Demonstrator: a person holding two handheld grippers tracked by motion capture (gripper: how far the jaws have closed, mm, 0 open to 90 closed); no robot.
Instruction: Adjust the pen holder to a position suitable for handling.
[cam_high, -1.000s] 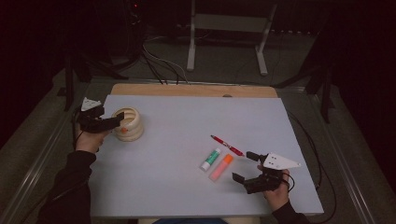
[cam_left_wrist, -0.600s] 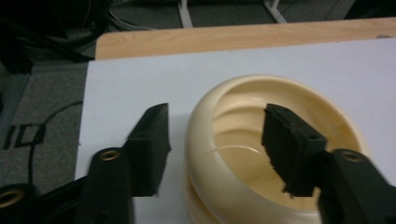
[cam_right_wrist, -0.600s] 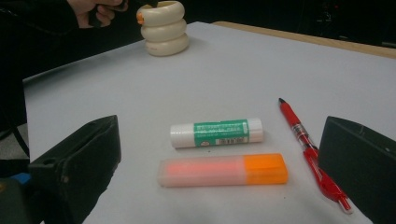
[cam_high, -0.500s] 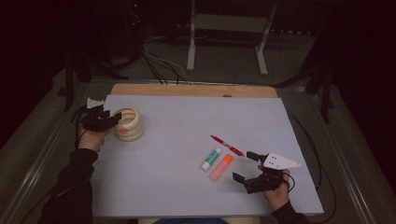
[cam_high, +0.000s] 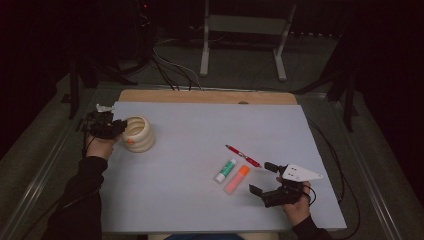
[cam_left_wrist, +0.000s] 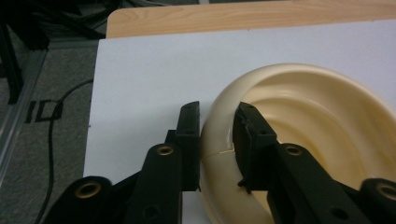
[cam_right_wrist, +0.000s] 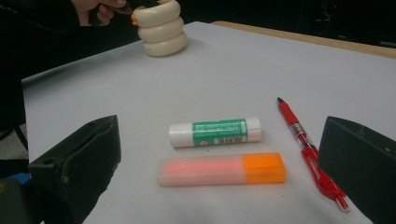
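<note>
The left gripper (cam_high: 116, 129) is sitting at the left edge of the table (cam_high: 200, 135), gripping the rim of the cream holder (cam_high: 137, 133). In the left gripper view its jaws have just been closing and are now clamping the holder (cam_left_wrist: 299, 135) wall: one jaw is pressing the outside, the other is sitting inside the bowl (pads look flush on the rim, no gap visible). The holder is standing upright on the grey mat, near the far left corner, looking like three stacked rings with a small orange spot low on its side.

The right gripper (cam_high: 264, 179) is resting near the front right of the table, jaws spread wide and holding nothing. In the right gripper view both black jaws are flanking the stationery without touching it. Between them are lying a glue stick (cam_right_wrist: 215, 132) with a green label, an orange marker (cam_right_wrist: 222, 169) just in front of it, and a red pen (cam_right_wrist: 306, 140) off to the right, angled away. The three are lying close together (glue stick and marker almost parallel, not touching), well apart from the holder (cam_right_wrist: 161, 28), which is showing far back in that view with a hand (cam_right_wrist: 100, 9) beside it.

In the high view the pen (cam_high: 243, 156), glue stick (cam_high: 225, 170) and marker (cam_high: 236, 179) are sitting just left of the right gripper.
</note>
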